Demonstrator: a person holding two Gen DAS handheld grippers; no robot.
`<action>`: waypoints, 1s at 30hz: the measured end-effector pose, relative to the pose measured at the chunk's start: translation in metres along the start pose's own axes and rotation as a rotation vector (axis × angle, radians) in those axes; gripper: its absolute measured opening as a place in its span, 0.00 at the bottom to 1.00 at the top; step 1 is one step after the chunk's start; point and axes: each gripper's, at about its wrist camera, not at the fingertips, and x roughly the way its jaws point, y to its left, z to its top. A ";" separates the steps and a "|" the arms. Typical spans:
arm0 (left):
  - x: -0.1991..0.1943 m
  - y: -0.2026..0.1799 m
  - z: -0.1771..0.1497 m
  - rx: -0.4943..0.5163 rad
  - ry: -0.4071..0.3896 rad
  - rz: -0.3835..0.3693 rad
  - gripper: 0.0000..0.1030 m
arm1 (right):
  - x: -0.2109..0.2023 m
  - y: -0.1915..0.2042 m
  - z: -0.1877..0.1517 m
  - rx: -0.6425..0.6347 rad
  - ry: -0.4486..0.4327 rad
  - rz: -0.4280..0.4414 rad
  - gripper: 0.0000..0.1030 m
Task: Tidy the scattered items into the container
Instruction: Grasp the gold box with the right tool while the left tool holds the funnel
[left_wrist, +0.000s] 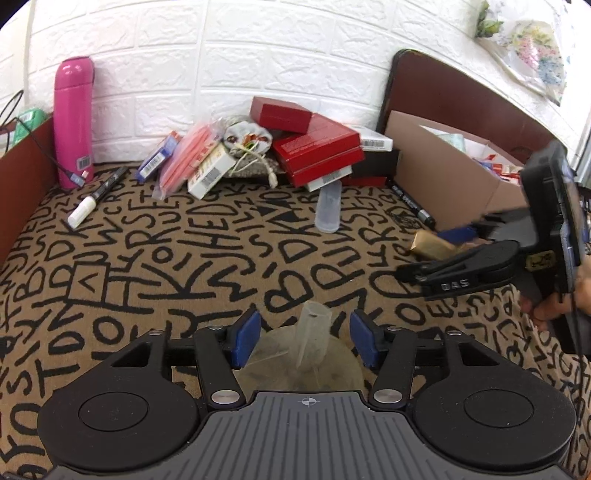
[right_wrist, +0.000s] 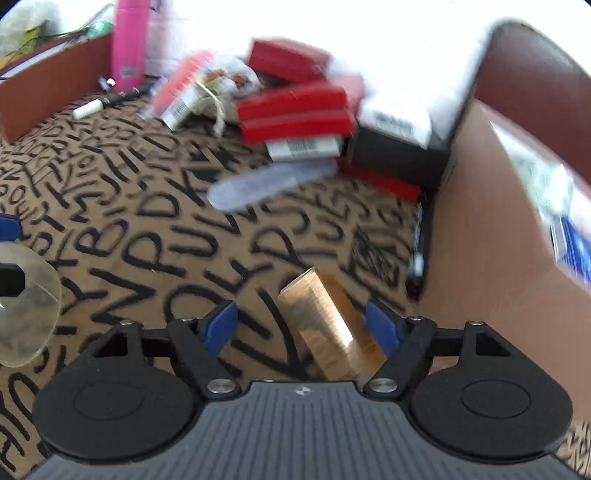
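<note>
We see the left gripper (left_wrist: 303, 338) with jaws spread around a translucent plastic funnel (left_wrist: 312, 341) on the letter-patterned worktop (left_wrist: 184, 258). The right gripper (right_wrist: 303, 328), jaws parted, straddles a gold rectangular box (right_wrist: 325, 325) beside the brown cardboard container (right_wrist: 491, 229)

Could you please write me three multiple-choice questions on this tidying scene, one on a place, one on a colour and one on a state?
1. Where does the cardboard box stand?
A. at the right of the cloth
B. at the left beside the bottle
C. on the red boxes

2. What colour is the tall bottle by the wall?
A. green
B. pink
C. black

3. How does the left gripper stand around the clear funnel?
A. shut tight on it
B. open, fingers on either side
C. out of view

Answers: 1 A, its brown wall rises at the right; 2 B, its body is bright pink; 3 B, gaps show beside both blue pads.
</note>
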 end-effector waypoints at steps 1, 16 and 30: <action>0.001 0.002 0.000 -0.005 0.004 0.002 0.66 | -0.004 -0.002 -0.004 0.012 0.007 0.018 0.79; -0.015 0.003 0.000 -0.035 -0.023 0.029 0.13 | -0.036 -0.002 -0.039 0.123 -0.013 0.121 0.63; -0.020 0.003 -0.013 -0.043 -0.031 0.047 0.19 | -0.034 -0.006 -0.039 0.158 -0.024 0.128 0.64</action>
